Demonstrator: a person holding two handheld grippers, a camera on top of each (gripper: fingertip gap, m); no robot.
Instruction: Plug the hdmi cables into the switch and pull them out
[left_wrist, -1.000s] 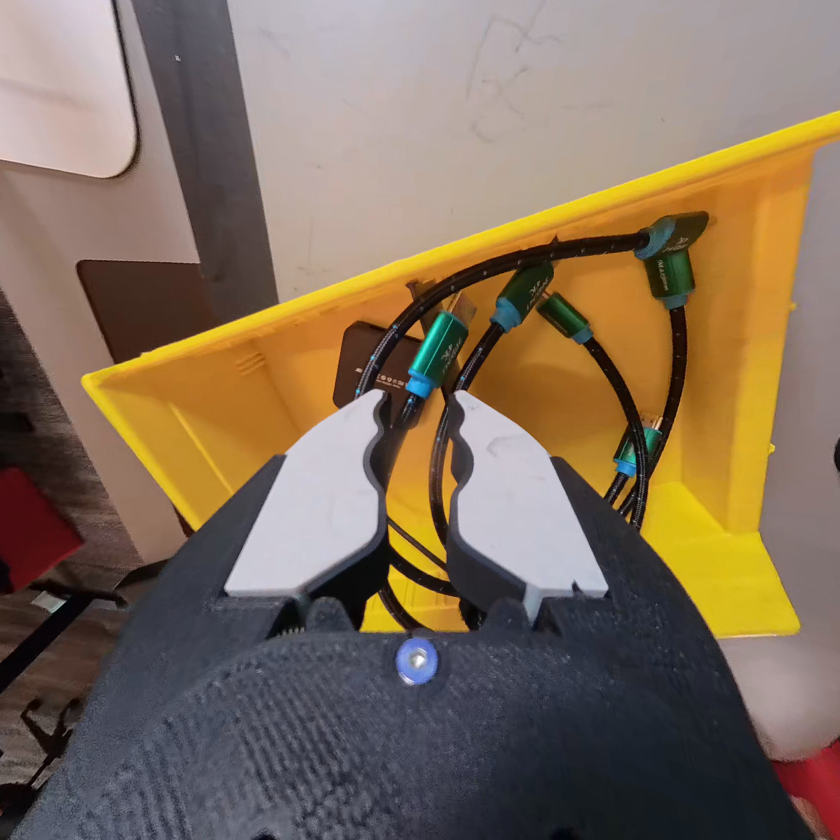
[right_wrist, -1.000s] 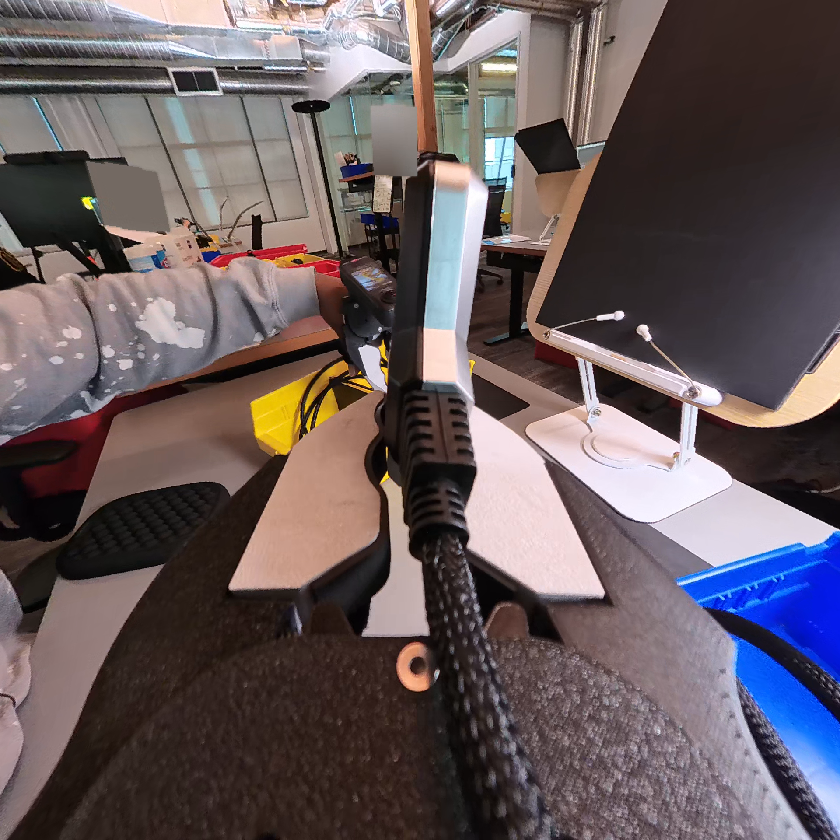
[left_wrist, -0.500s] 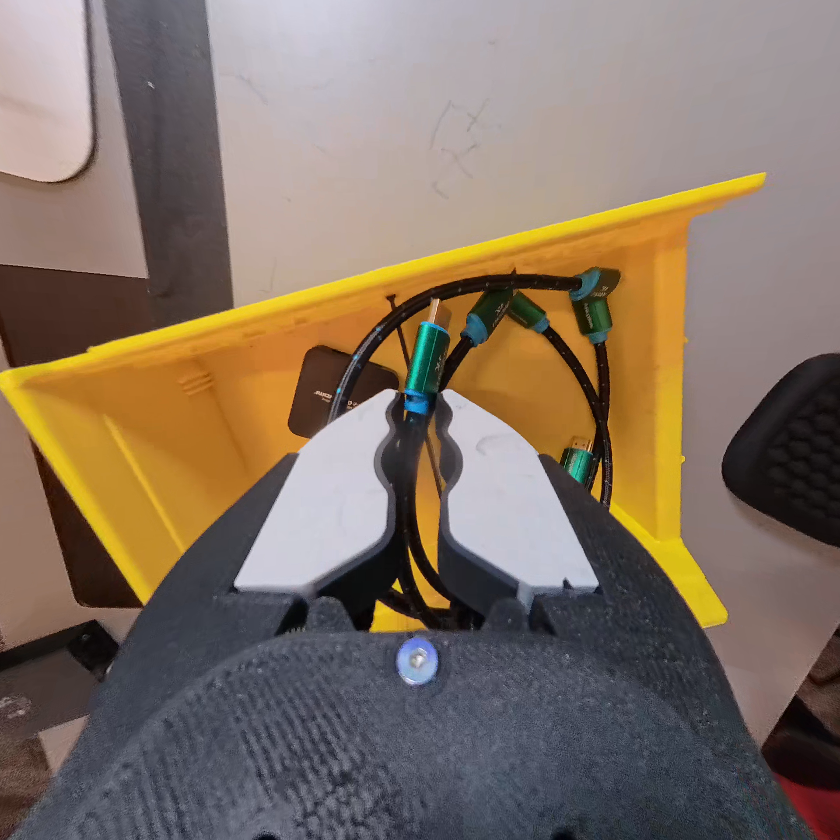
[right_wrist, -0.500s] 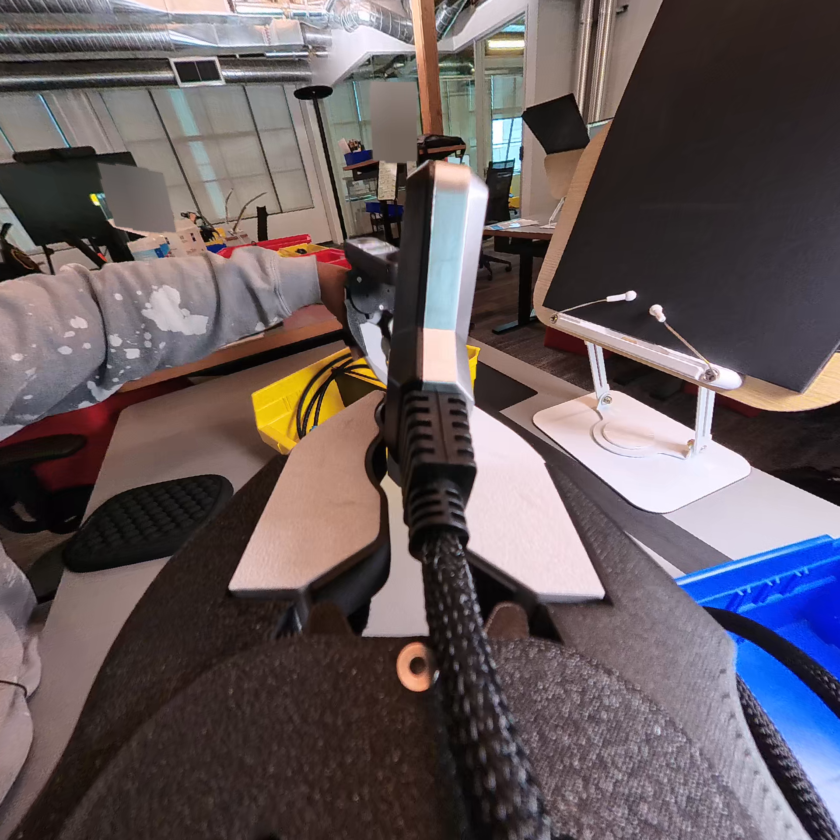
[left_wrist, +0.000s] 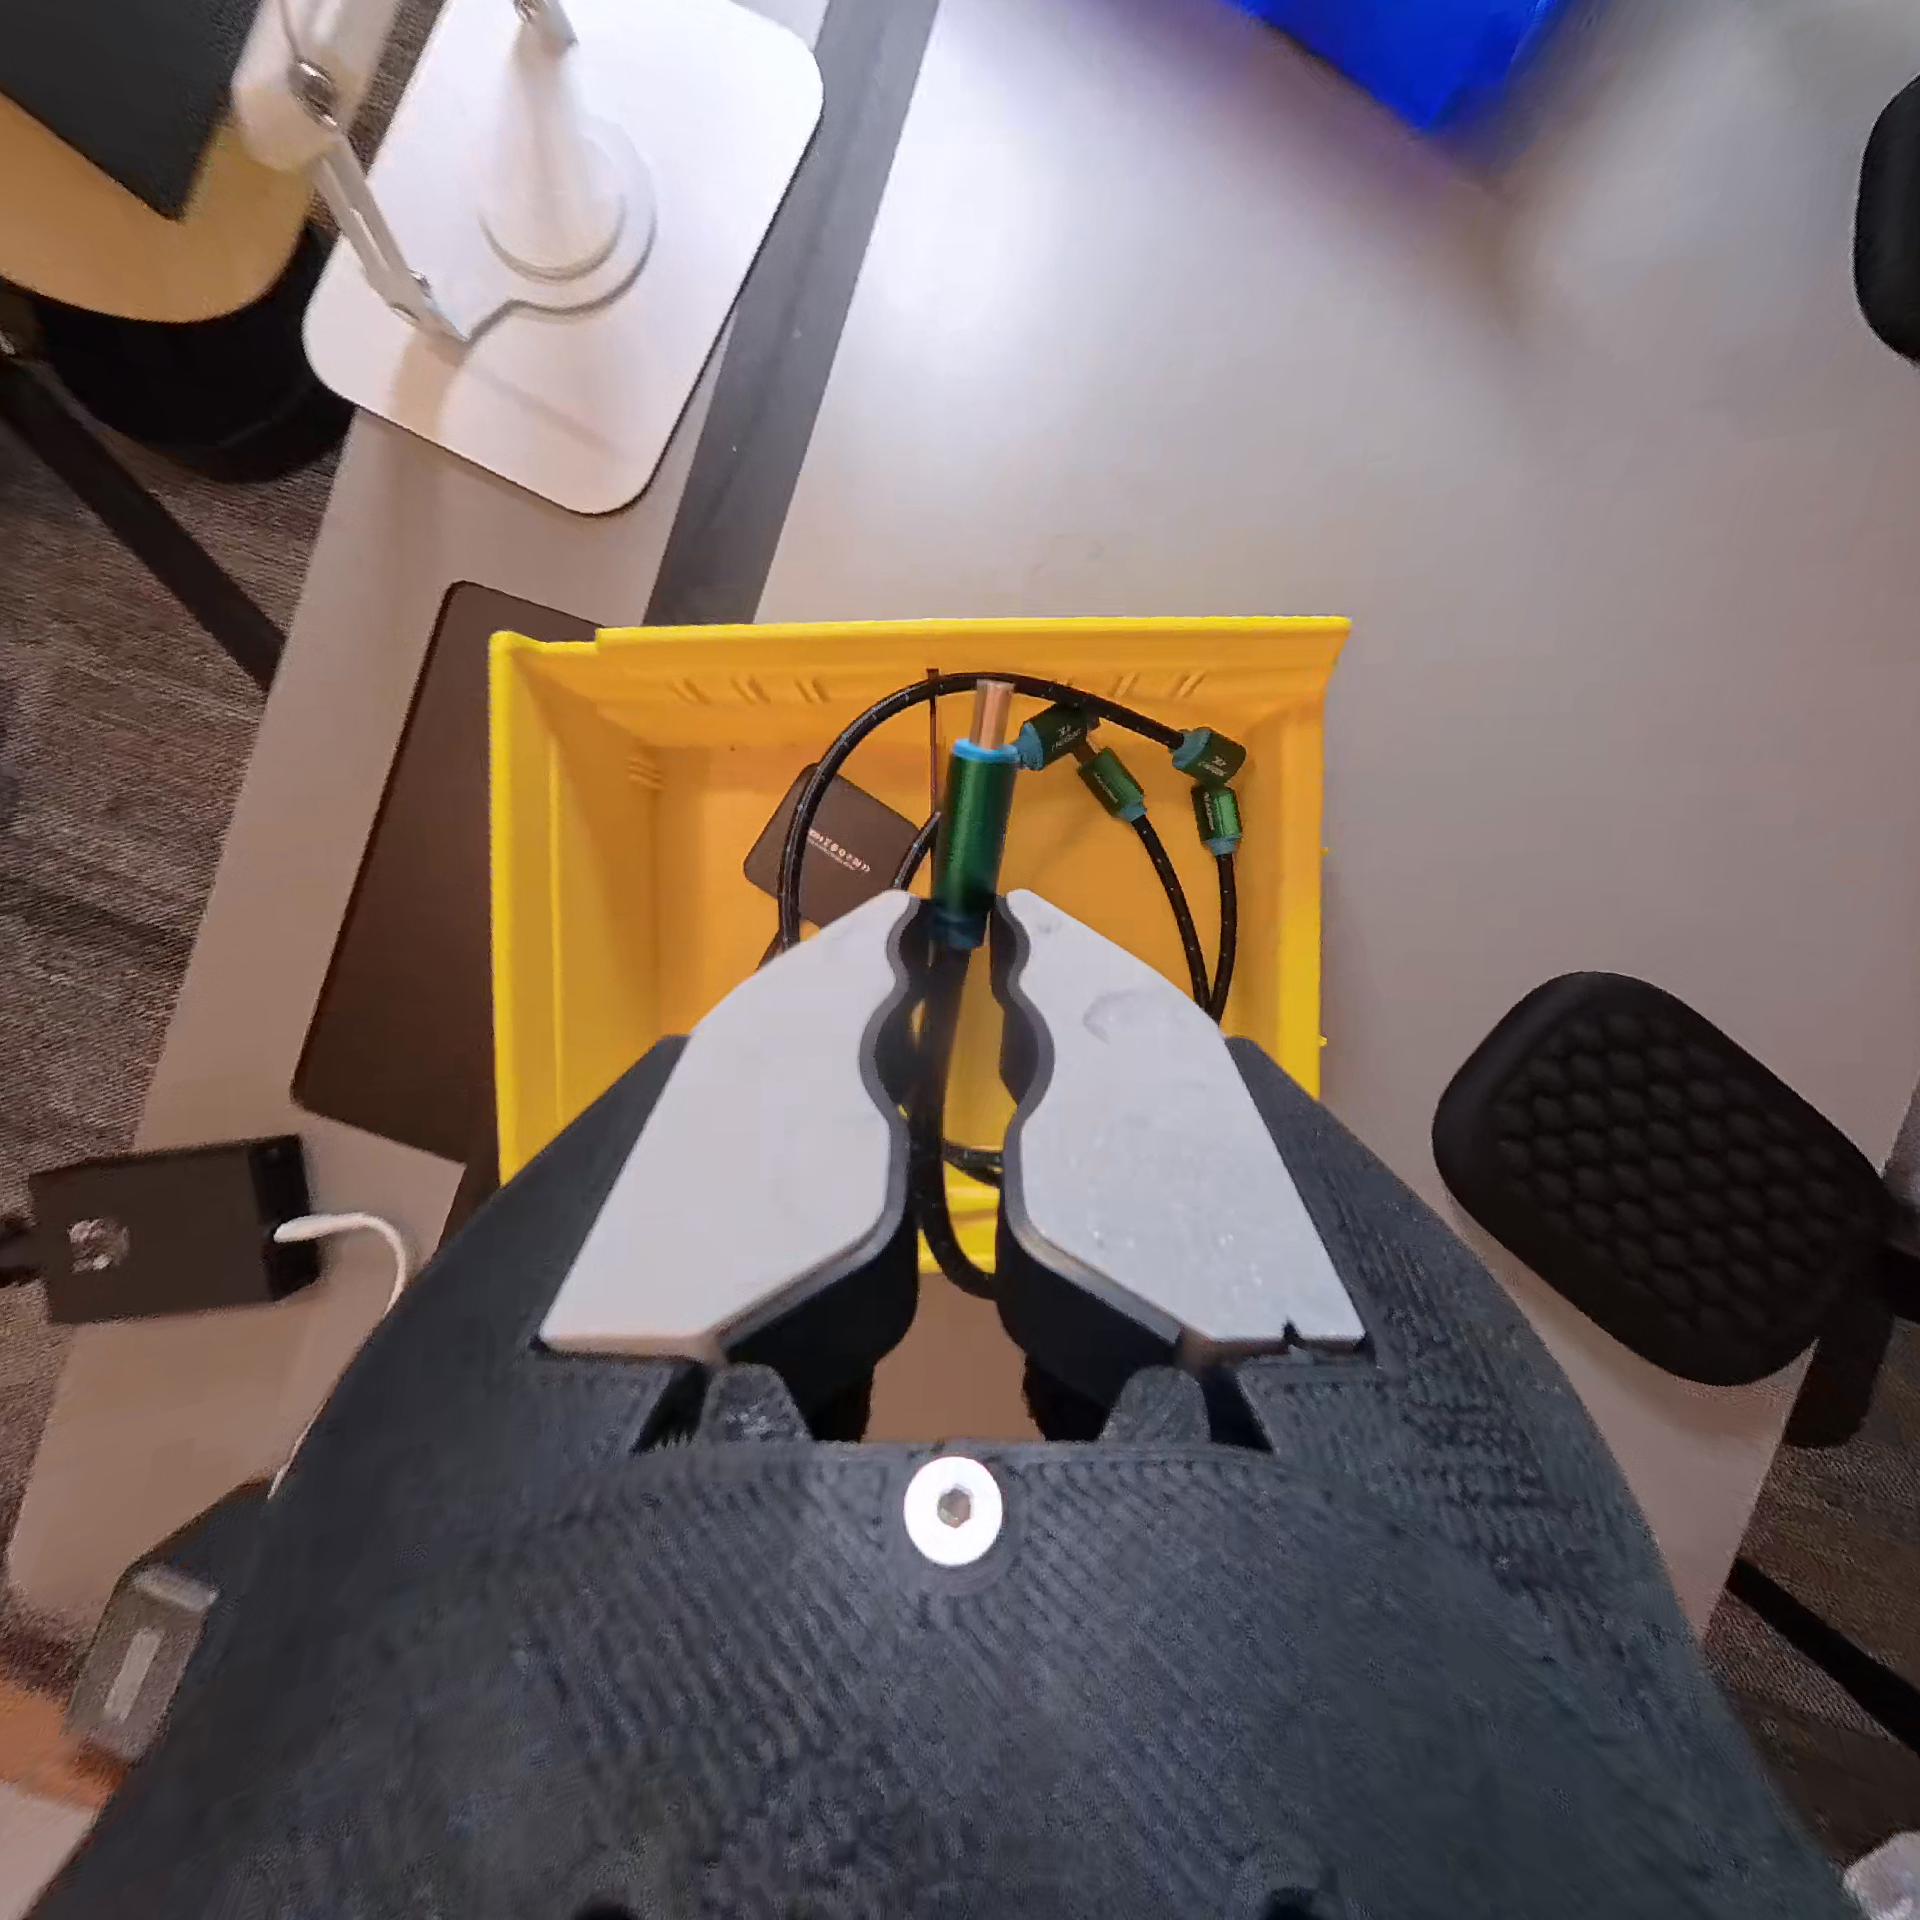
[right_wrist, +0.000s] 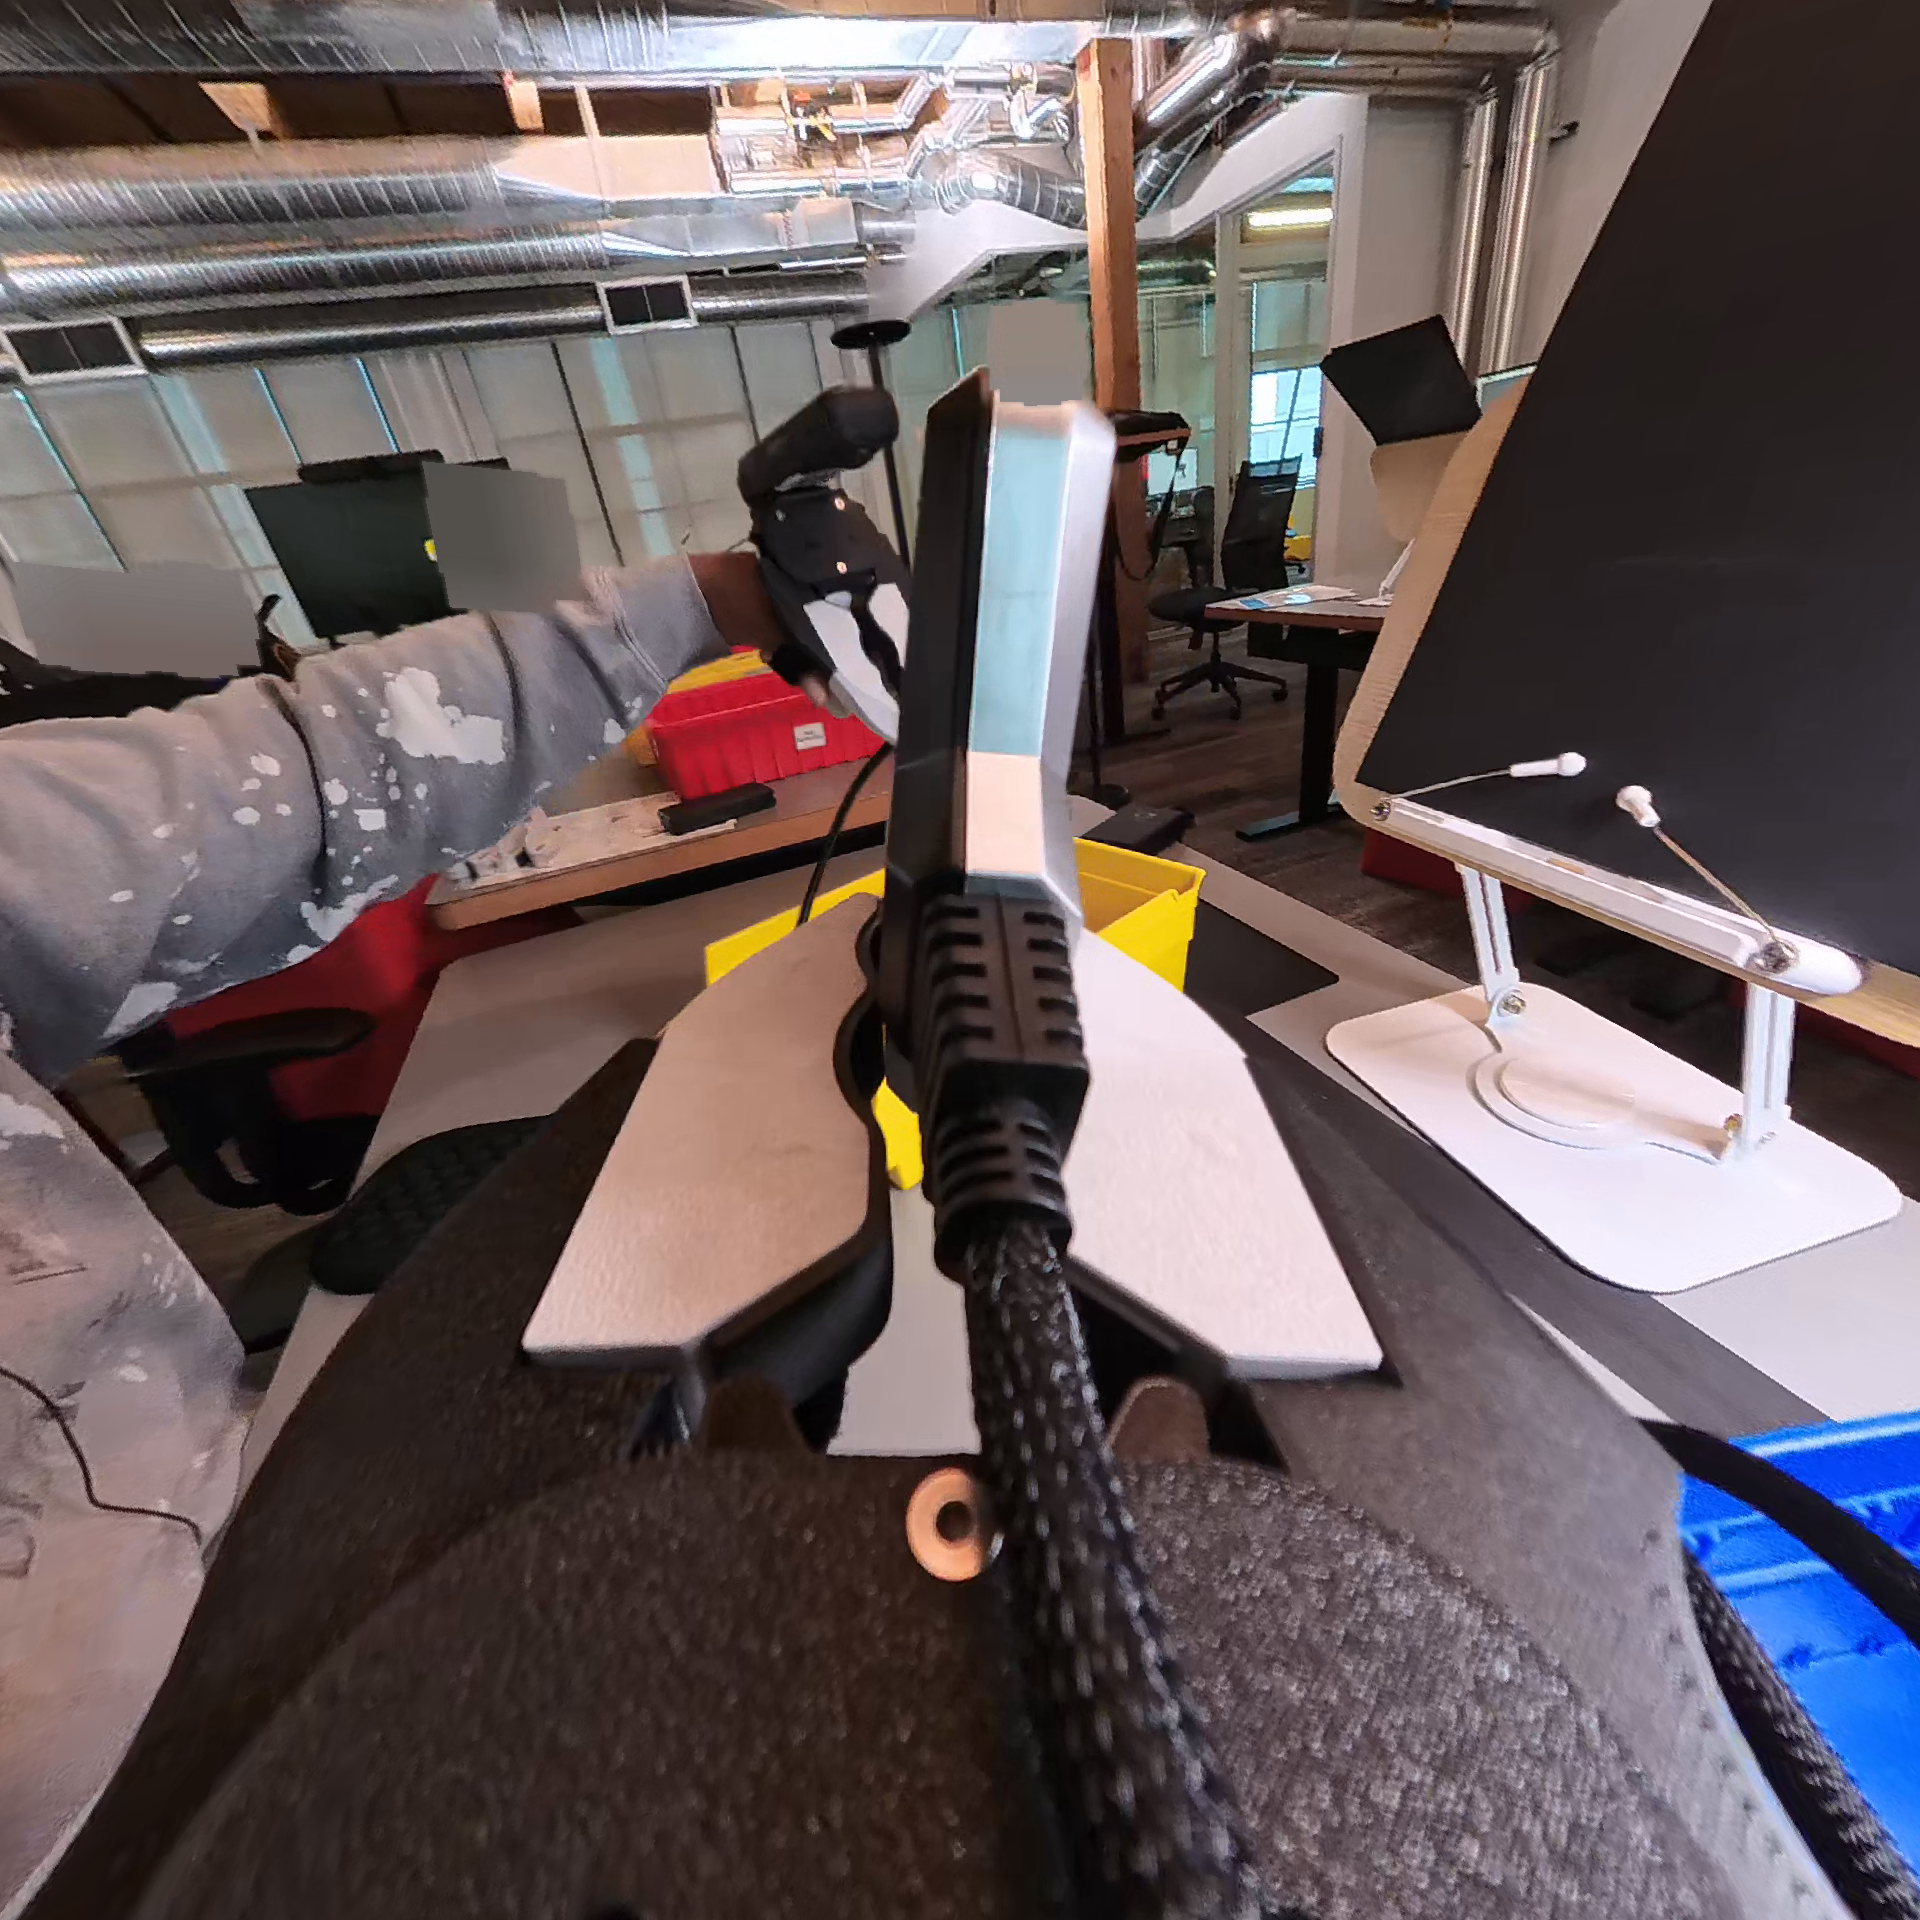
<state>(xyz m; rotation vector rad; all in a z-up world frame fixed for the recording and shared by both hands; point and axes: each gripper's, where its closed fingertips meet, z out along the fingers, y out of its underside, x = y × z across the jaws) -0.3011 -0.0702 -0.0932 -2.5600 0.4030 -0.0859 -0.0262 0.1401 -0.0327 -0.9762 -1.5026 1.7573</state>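
My left gripper (left_wrist: 961, 914) is shut on the braided cable just behind a green HDMI plug (left_wrist: 971, 821), which points up above the yellow bin (left_wrist: 935, 636). More green plugs (left_wrist: 1112, 779) and black cable loops lie in the bin beside a small black box (left_wrist: 831, 842). My right gripper (right_wrist: 977, 935) is shut on the black and silver switch (right_wrist: 1023, 623), held upright, its thick braided cable (right_wrist: 1049, 1403) trailing back over the gripper. In the right wrist view the left gripper (right_wrist: 847, 644) hangs above the bin (right_wrist: 1138, 904), just left of the switch.
A white tablet stand (left_wrist: 540, 260) is beyond the bin on the left and shows at the right of the right wrist view (right_wrist: 1600, 1143). A blue bin (right_wrist: 1797, 1558) sits near right. A black honeycomb armrest (left_wrist: 1652, 1164) and a person's grey sleeve (right_wrist: 312, 769) are close.
My left gripper closed on the cable behind the green plug and rose with it, high above the yellow bin. My right gripper kept holding the switch upright.
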